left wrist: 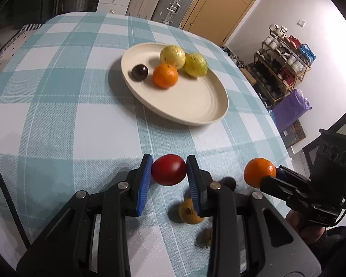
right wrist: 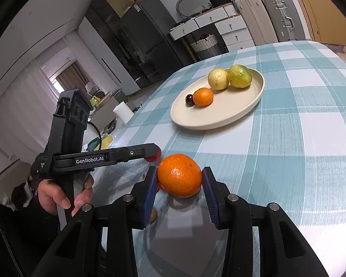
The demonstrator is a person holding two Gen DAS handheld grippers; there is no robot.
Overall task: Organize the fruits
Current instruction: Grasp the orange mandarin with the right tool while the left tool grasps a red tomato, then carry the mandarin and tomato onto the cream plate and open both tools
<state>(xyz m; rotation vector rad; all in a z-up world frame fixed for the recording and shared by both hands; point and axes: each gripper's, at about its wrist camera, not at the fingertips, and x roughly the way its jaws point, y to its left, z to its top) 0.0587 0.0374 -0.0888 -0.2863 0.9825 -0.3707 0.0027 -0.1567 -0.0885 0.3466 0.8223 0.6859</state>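
Small red fruit [left wrist: 169, 169], judged light, smooth, bruisable, is clamped across its middle by the left gripper [left wrist: 169, 173]; tangerine [right wrist: 180, 175] likewise pinched by the right gripper [right wrist: 180, 185].

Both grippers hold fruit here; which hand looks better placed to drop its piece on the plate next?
Probably the left gripper: it clamps the red fruit facing the plate head-on. The right gripper with its orange sits off to the side.
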